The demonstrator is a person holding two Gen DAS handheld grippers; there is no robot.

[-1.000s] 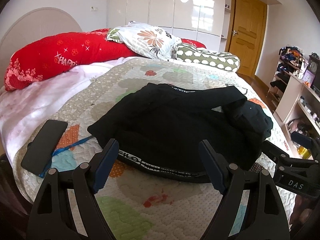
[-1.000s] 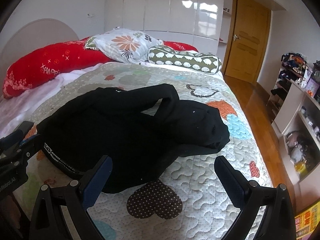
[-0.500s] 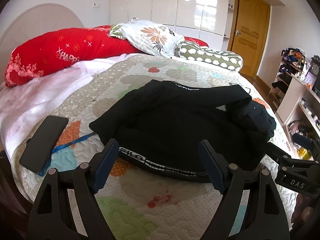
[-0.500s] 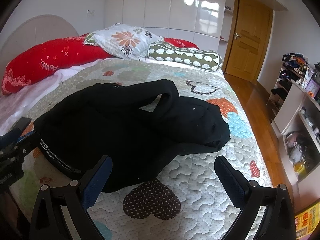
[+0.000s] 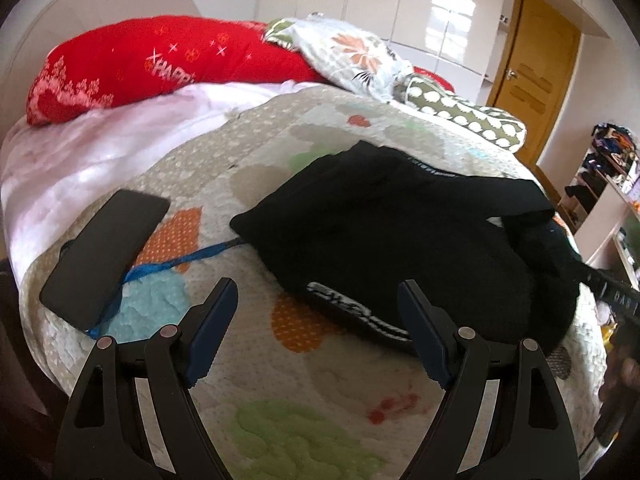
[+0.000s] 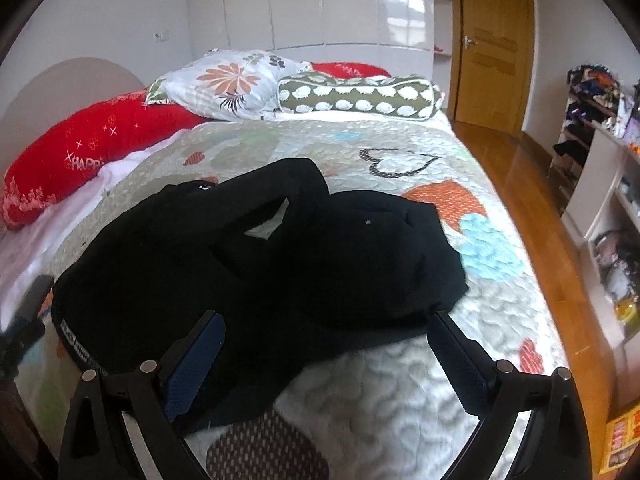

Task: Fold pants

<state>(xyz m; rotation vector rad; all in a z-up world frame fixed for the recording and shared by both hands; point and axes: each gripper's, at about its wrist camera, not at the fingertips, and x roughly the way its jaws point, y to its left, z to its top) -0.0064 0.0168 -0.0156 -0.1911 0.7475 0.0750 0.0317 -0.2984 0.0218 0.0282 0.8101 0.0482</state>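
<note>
Step in hand: approach, no fold begun. Black pants [image 6: 256, 264] lie crumpled mid-quilt [image 6: 400, 380], reaching toward its near edge; legs bunched, printed waistband [image 5: 360, 314] nearest. Left gripper [image 5: 316, 316] and right gripper [image 6: 324, 344] both spread wide, holding nothing. Next move likely requires seizing the waistband corners and pulling the garment flat.

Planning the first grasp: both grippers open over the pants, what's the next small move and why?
Probably lower the right gripper onto the near edge of the black pants: its fingers are open and already straddle the crumpled cloth, nothing held.
</note>
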